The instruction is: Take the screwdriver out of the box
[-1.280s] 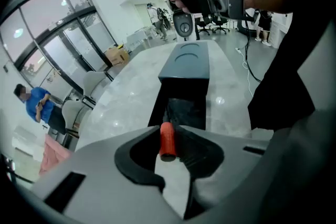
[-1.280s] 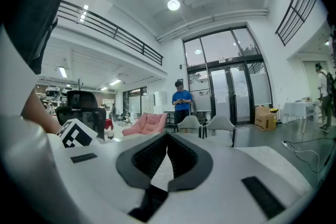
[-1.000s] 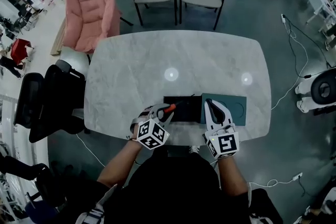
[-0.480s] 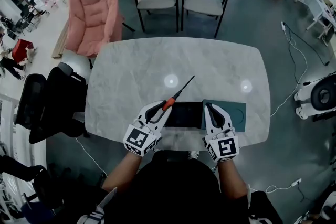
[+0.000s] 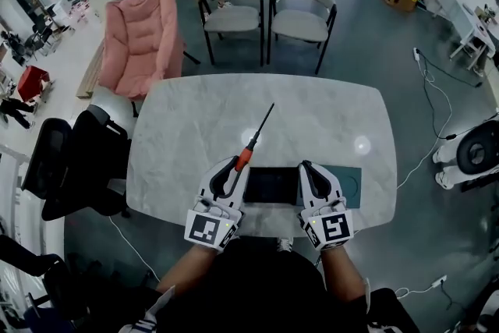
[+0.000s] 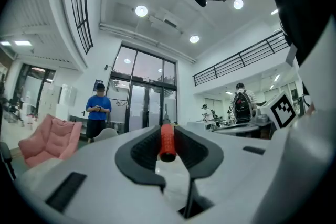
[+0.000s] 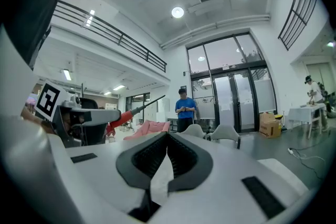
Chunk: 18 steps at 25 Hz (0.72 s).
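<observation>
No legible text, label, brand, number or sign anywhere in view.

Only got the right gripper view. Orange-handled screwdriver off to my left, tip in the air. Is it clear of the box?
Observer: Yes. In the head view the screwdriver sits at the left edge of the black box, with its shaft slanting out over the table.
Operator: How's the grip on it?
Observer: The left gripper has it. The left gripper view shows both pads closed on the orange handle.
Operator: Anything beside the box?
Observer: A teal panel lies flat on the box's right. The right gripper overlaps its near end in the head view.
</observation>
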Each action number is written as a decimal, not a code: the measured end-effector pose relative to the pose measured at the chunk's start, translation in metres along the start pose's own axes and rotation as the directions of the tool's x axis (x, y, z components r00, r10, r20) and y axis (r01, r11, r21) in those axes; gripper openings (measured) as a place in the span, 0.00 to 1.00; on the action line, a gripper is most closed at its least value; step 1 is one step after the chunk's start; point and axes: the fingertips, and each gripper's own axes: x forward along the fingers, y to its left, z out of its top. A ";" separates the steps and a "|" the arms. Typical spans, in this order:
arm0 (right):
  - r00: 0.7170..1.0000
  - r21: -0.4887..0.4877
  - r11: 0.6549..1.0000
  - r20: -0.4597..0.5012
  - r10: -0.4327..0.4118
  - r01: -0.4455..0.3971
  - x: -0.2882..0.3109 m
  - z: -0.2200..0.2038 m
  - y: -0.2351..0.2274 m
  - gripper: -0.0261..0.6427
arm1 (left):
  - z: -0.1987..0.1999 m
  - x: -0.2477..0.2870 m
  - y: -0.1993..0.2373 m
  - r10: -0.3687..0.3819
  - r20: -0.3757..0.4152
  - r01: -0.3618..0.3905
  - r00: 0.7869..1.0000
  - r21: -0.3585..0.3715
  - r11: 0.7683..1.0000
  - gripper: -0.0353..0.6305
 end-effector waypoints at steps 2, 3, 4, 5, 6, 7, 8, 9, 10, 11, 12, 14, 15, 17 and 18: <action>1.000 0.009 1.000 0.002 0.007 -0.007 0.001 0.009 0.002 0.08 | 0.003 0.000 0.004 0.015 0.001 -0.015 1.000 0.006 1.000 0.18; 1.000 0.007 1.000 0.004 0.008 -0.008 0.002 0.012 0.003 0.08 | 0.004 0.000 0.005 0.019 0.000 -0.019 1.000 0.008 1.000 0.18; 1.000 0.004 1.000 0.007 0.005 -0.005 0.003 0.015 0.004 0.08 | 0.004 0.000 0.006 0.021 -0.001 -0.021 1.000 0.009 1.000 0.18; 1.000 0.001 1.000 0.012 0.000 0.000 0.003 0.018 0.003 0.08 | 0.005 0.000 0.007 0.021 -0.002 -0.021 1.000 0.010 1.000 0.18; 1.000 -0.001 1.000 0.019 -0.008 0.008 0.004 0.020 0.003 0.08 | 0.006 -0.001 0.008 0.021 -0.001 -0.021 1.000 0.012 1.000 0.18; 1.000 -0.004 1.000 0.026 -0.018 0.018 0.004 0.021 0.002 0.08 | 0.008 -0.001 0.008 0.021 0.001 -0.021 1.000 0.015 1.000 0.18; 0.999 -0.009 1.000 0.031 -0.026 0.026 0.003 0.023 0.001 0.07 | 0.009 -0.002 0.007 0.021 0.003 -0.021 1.000 0.017 1.000 0.18; 0.999 -0.017 0.999 0.033 -0.030 0.031 0.002 0.025 0.001 0.07 | 0.011 -0.002 0.007 0.020 0.005 -0.020 1.000 0.019 1.000 0.18; 0.999 -0.027 0.999 0.035 -0.032 0.033 0.002 0.026 0.001 0.07 | 0.012 -0.002 0.007 0.019 0.006 -0.020 1.000 0.020 1.000 0.18; 0.999 -0.034 0.999 0.037 -0.033 0.034 0.002 0.027 0.002 0.07 | 0.013 -0.002 0.008 0.018 0.006 -0.018 1.000 0.020 1.000 0.18; 0.999 -0.038 0.999 0.041 -0.033 0.034 0.002 0.028 0.003 0.07 | 0.013 -0.003 0.008 0.017 0.006 -0.017 1.000 0.022 1.000 0.18; 0.998 -0.039 0.999 0.050 -0.030 0.032 0.001 0.030 0.005 0.07 | 0.014 -0.003 0.008 0.014 0.004 -0.015 1.000 0.027 1.000 0.18; 0.998 -0.040 0.999 0.053 -0.028 0.030 0.000 0.030 0.005 0.07 | 0.014 -0.004 0.006 0.013 0.003 -0.013 1.000 0.033 0.999 0.18; 0.998 -0.043 0.999 0.054 -0.027 0.030 -0.002 0.031 0.005 0.07 | 0.015 -0.003 0.003 0.010 0.000 -0.010 1.000 0.048 0.999 0.18; 0.998 -0.044 0.999 0.054 -0.028 0.031 -0.002 0.031 0.005 0.07 | 0.015 -0.003 0.002 0.008 -0.002 -0.008 1.000 0.056 0.998 0.18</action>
